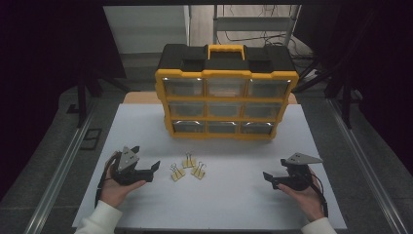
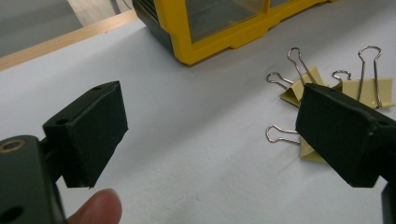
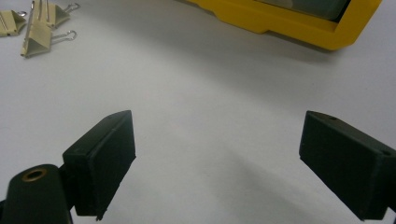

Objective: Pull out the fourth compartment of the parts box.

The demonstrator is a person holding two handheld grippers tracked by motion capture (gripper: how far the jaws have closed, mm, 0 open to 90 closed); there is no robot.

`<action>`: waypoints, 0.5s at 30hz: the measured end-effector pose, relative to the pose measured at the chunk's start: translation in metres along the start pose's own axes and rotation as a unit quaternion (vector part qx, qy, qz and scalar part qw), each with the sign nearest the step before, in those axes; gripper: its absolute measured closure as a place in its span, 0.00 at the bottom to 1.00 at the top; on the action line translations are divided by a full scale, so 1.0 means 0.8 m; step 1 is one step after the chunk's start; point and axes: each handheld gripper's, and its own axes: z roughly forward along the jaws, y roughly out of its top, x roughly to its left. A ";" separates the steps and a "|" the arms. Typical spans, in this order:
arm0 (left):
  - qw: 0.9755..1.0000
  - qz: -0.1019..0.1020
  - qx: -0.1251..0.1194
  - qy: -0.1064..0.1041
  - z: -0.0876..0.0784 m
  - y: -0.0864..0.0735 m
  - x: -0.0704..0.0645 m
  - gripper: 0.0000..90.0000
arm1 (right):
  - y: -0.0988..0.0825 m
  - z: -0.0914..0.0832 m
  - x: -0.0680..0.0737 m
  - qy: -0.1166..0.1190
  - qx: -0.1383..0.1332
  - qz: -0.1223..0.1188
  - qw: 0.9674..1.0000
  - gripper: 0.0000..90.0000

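Observation:
Three yellow binder clips lie on the white table top, left of centre: one (image 1: 177, 173), one (image 1: 189, 161) and one (image 1: 198, 171). My left gripper (image 1: 152, 171) rests just to their left, held in a hand, its jaws pointing at them. In the left gripper view it (image 2: 210, 133) stands open with nothing between the jaws, and the clips (image 2: 303, 86) (image 2: 369, 91) lie beyond the right jaw, which partly covers a third (image 2: 280, 133). My right gripper (image 1: 271, 180) sits at the right, open (image 3: 219, 158) over bare table. The clips (image 3: 37, 39) lie far off at its upper left.
A yellow and black organiser case (image 1: 226, 92) with several clear drawers stands upright at the back centre of the white table top (image 1: 234, 204); its lower frame shows in both gripper views (image 2: 219, 39) (image 3: 289, 23). Metal rails (image 1: 63, 165) run along both sides of the table.

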 end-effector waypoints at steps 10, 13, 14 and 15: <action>0.999 0.023 -0.023 0.012 -0.009 0.005 -0.003 0.10 | 0.001 -0.001 -0.003 -0.007 -0.003 0.007 1.000 0.13; 0.999 0.037 -0.023 0.010 -0.010 0.005 -0.004 0.10 | 0.001 -0.001 -0.003 -0.008 -0.005 0.006 1.000 0.14; 0.999 0.045 -0.021 0.008 -0.009 0.005 -0.006 0.10 | 0.001 -0.002 -0.004 -0.009 -0.008 0.008 1.000 0.14; 0.999 0.045 -0.021 0.008 -0.009 0.005 -0.006 0.11 | 0.001 -0.002 -0.004 -0.010 -0.008 0.009 1.000 0.14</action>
